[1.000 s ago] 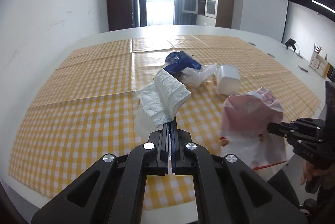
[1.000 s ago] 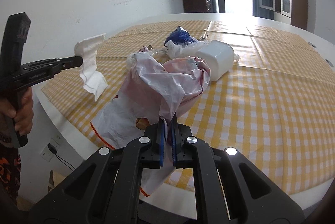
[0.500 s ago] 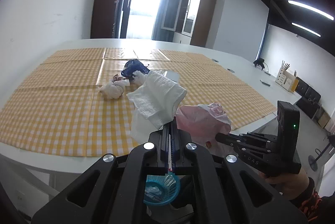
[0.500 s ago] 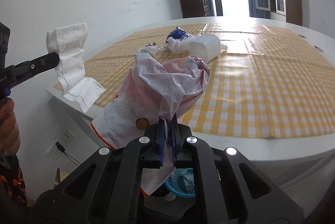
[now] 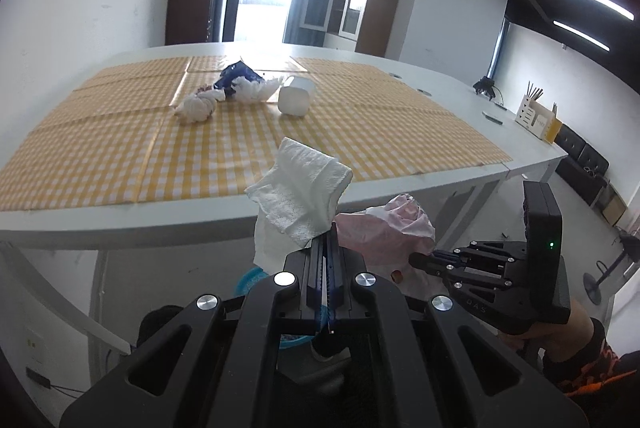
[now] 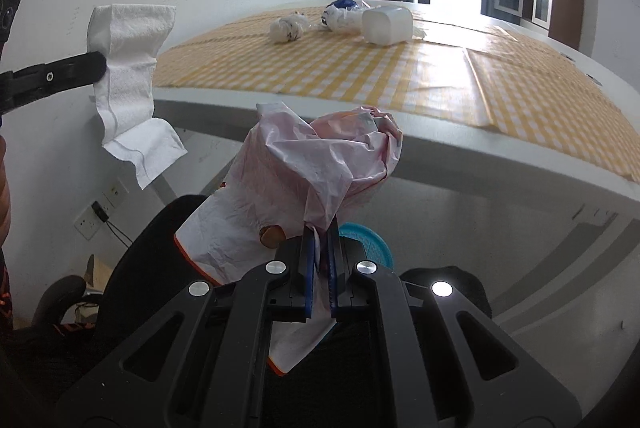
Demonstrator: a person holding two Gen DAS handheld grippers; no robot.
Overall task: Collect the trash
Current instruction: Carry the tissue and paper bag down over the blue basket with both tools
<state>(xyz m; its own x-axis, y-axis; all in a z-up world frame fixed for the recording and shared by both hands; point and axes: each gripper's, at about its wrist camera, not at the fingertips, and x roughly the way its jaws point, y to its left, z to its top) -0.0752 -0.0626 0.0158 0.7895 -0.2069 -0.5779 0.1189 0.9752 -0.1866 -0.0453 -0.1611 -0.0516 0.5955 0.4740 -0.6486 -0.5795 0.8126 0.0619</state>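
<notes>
Paper napkin [image 5: 301, 187] — pinched (left hand-held gripper [image 5: 328, 240]).

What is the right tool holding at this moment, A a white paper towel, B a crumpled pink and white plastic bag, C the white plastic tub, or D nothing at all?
B: the right tool is shut on the crumpled pink and white plastic bag, off the table edge; the white paper towel is in the left tool, and the white plastic tub sits on the checked cloth.
</notes>
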